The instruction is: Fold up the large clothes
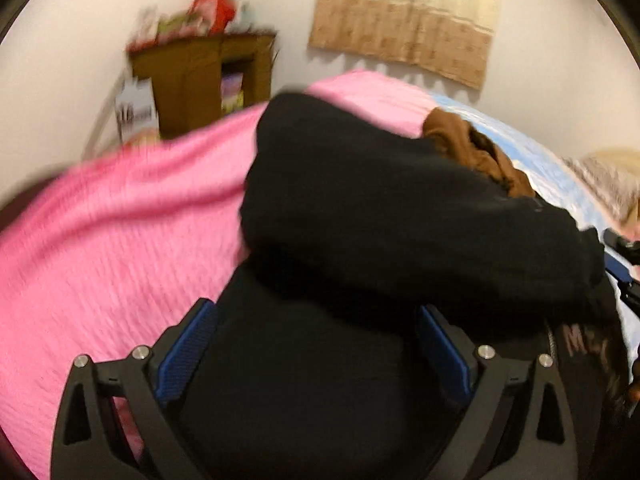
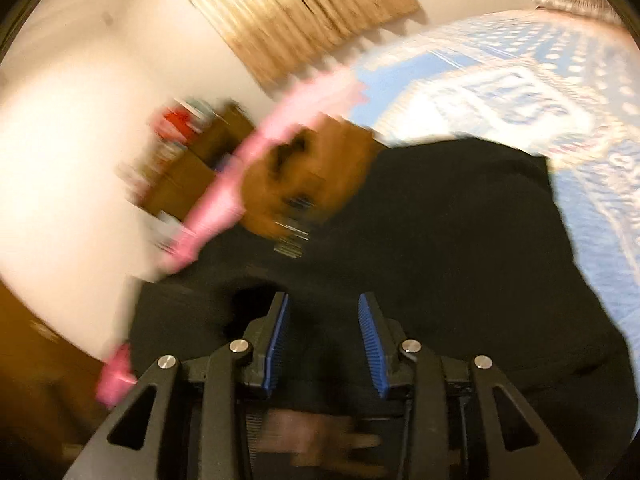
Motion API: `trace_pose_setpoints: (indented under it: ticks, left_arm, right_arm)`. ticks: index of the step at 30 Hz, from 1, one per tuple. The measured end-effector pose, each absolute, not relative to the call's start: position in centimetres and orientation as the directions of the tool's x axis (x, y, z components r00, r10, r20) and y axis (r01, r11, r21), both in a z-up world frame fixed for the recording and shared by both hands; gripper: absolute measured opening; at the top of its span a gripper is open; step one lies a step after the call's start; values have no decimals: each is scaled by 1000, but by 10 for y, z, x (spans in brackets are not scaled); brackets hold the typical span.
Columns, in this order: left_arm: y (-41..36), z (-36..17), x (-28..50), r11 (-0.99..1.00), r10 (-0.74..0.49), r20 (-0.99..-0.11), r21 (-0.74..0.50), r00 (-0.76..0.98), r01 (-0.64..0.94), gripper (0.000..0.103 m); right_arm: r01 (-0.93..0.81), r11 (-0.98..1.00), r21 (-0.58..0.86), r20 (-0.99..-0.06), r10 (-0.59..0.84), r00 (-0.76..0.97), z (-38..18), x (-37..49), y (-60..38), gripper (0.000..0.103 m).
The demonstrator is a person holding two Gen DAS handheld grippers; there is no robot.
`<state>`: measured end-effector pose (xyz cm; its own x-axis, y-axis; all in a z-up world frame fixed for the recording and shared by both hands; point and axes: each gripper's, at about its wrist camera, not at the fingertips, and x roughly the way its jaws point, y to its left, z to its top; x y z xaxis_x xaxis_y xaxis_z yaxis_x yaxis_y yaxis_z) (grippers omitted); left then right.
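In the left wrist view, the left hand-held gripper (image 1: pixel 318 344) is seen with its blue pads spread wide apart, nothing being pinched between them. A black garment (image 1: pixel 400 216) is spread beneath and ahead of it on a bed covered by a pink blanket (image 1: pixel 120 232). A brown garment (image 1: pixel 476 152) is bunched at the black one's far edge (a light blue patterned sheet (image 1: pixel 536 164) is visible beyond). A wooden cabinet (image 1: pixel 192 80) is set against the far wall.

In the right wrist view, heavily blurred, the right hand-held gripper (image 2: pixel 324 340) is shown with its jaws parted, no cloth clamped. The black garment (image 2: pixel 440 240) is seen under and ahead of it.
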<state>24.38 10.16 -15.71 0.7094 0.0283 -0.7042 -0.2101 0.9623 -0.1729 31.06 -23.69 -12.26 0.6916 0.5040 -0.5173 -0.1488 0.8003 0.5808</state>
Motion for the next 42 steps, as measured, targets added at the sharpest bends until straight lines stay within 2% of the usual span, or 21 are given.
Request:
trace_pose_setpoints:
  ticks: [1, 2, 7, 8, 9, 12, 16, 21, 23, 25, 30, 31, 33, 35, 38, 40, 42]
  left_arm:
    - [101, -157, 243, 961, 34, -700, -174, 713, -217, 99]
    - [98, -157, 243, 960, 45, -695, -168, 718, -223, 100]
    - [89, -160, 246, 962, 81, -711, -128, 698, -241, 103]
    - [85, -160, 251, 960, 85, -715, -126, 694, -249, 103]
    - [85, -161, 252, 955, 85, -720, -138, 689, -262, 103]
    - [103, -161, 249, 930, 63, -723, -207, 688, -303, 103]
    - [100, -162, 247, 923, 86, -730, -198, 678, -330, 103]
    - [101, -162, 247, 913, 103, -728, -201, 678, -355, 103]
    - [102, -163, 245, 914, 104, -728, -200, 677, -355, 103]
    - [102, -163, 245, 914, 107, -730, -195, 675, -356, 103]
    - [100, -163, 246, 913, 122, -736, -181, 666, -366, 103]
    - [100, -163, 247, 913, 126, -738, -175, 663, -369, 103]
    - [96, -163, 250, 913, 155, -754, -137, 639, -384, 103]
    - [91, -162, 256, 917, 181, -775, -89, 605, -388, 103]
    - [86, -157, 271, 909, 191, -795, -79, 576, -409, 103]
    - [89, -156, 284, 907, 221, -797, -44, 563, -419, 103]
    - [97, -154, 293, 901, 209, -802, -64, 559, -429, 103]
  right_arm:
    - [-161, 799, 579, -518, 513, 684, -119, 312, -231, 54]
    - [-172, 805, 567, -533, 518, 669, -117, 315, -222, 68]
    - [-189, 869, 457, -683, 479, 551, -141, 349, -167, 70]
    - [-197, 883, 427, -715, 462, 524, -147, 355, -156, 63]
    - [-218, 901, 374, -741, 432, 514, -149, 358, -145, 34]
    - [-274, 935, 223, -761, 343, 550, -138, 358, -122, 19]
    - [-333, 937, 107, -650, 320, 690, -78, 347, -116, 16]
    - [-211, 977, 19, -454, 196, 869, -13, 336, -154, 16]
    - [-172, 985, -18, -471, 143, 870, -17, 338, -167, 16]
    - [-140, 989, -39, -536, 98, 839, -43, 350, -185, 16]
    - [-106, 994, 17, -719, 86, 690, -137, 374, -218, 20]
    - [-98, 995, 18, -729, 80, 680, -145, 374, -225, 21]
    - [-82, 996, 17, -706, 70, 704, -160, 369, -227, 28]
    - [-83, 996, 10, -706, 66, 705, -157, 368, -226, 29]
    - [-82, 996, 26, -716, 76, 694, -153, 369, -227, 30]
    - [-77, 994, 74, -701, 106, 705, -138, 362, -230, 30]
    - [-72, 985, 159, -648, 160, 745, -118, 346, -241, 30]
